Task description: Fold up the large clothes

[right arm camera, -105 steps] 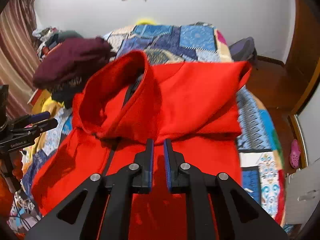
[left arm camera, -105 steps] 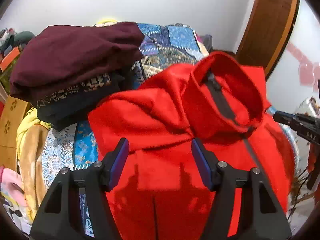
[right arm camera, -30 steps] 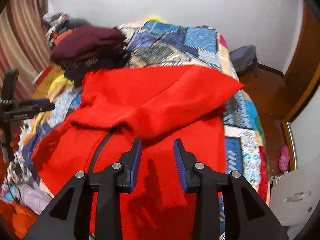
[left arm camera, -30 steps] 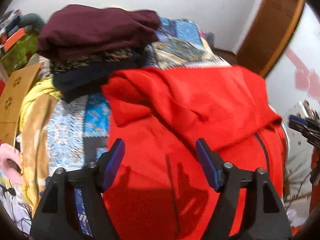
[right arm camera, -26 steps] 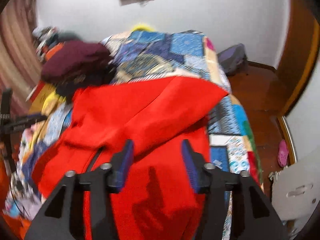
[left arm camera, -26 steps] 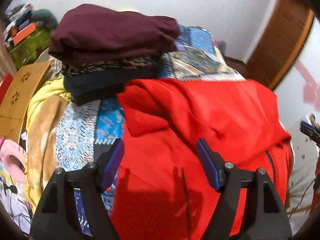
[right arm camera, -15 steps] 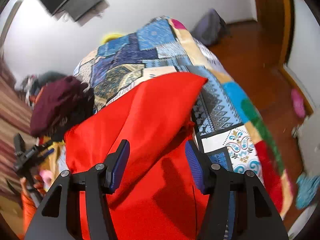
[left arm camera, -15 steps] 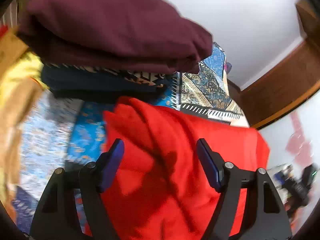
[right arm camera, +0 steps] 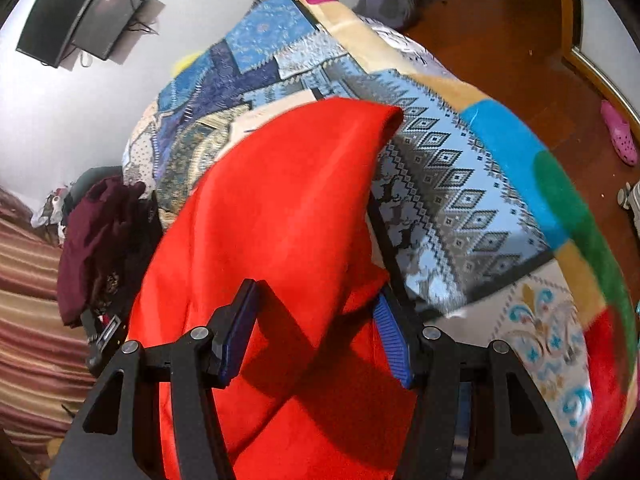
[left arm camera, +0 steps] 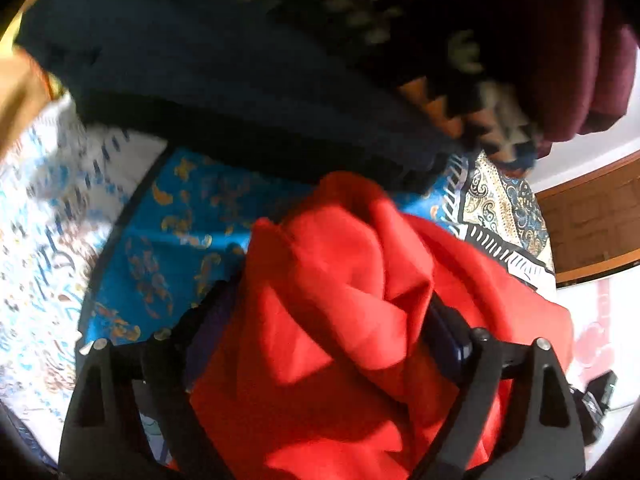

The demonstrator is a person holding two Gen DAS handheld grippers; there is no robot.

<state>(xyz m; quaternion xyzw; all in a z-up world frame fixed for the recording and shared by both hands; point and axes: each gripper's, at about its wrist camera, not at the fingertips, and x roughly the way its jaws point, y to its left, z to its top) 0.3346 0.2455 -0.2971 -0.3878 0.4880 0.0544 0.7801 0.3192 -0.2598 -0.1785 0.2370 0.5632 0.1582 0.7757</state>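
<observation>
Left wrist view: the left hand-held gripper point(left arm camera: 328, 344) tilts steeply down with its jaws wide apart, having just opened further, a bunched corner of the bright red fleece jacket point(left arm camera: 340, 300) between them. The right hand-held gripper point(right arm camera: 316, 332) tilts down too, jaws apart astride the jacket's other corner. The jacket lies on the patchwork-covered bed point(right arm camera: 460, 184), long axis across it.
</observation>
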